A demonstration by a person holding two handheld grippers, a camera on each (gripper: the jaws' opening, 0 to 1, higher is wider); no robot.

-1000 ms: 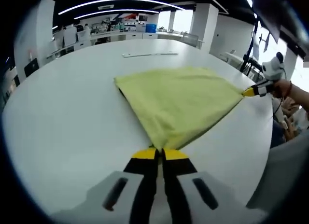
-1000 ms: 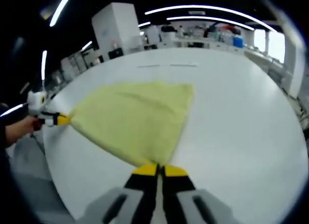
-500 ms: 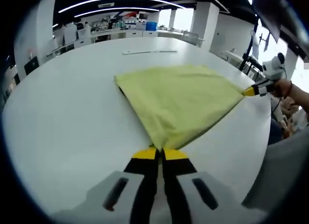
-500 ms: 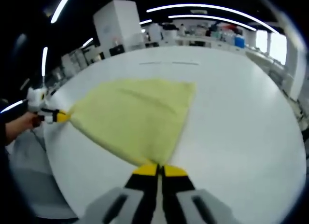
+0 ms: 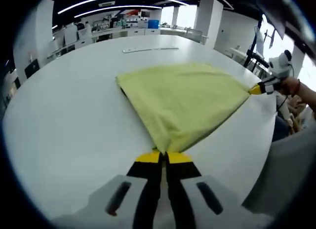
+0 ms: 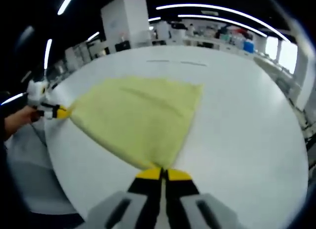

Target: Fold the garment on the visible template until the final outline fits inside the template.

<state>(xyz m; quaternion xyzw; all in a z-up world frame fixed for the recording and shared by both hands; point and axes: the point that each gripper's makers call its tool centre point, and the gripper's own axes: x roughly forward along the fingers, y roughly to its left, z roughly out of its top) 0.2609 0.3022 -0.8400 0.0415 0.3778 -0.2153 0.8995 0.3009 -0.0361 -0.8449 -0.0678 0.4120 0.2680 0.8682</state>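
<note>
Yellow cloth (image 5: 185,98) is spread across the middle of the white table (image 5: 64,120) and is pinched at two corners. One corner is clamped by the left gripper (image 5: 164,155) at the bottom centre of the left gripper view. The other corner is clamped by the right gripper (image 6: 162,172), seen bottom centre in the right gripper view. Thin marked lines (image 5: 150,49) are seen on the table at the upper middle.

I see a plain pale yellow-green garment (image 5: 182,98) ahead of my left gripper (image 5: 164,157), on a plain white table (image 5: 64,125). Both my grippers have yellow tips, black jaws and grey bodies, the right gripper (image 6: 161,173) included
</note>
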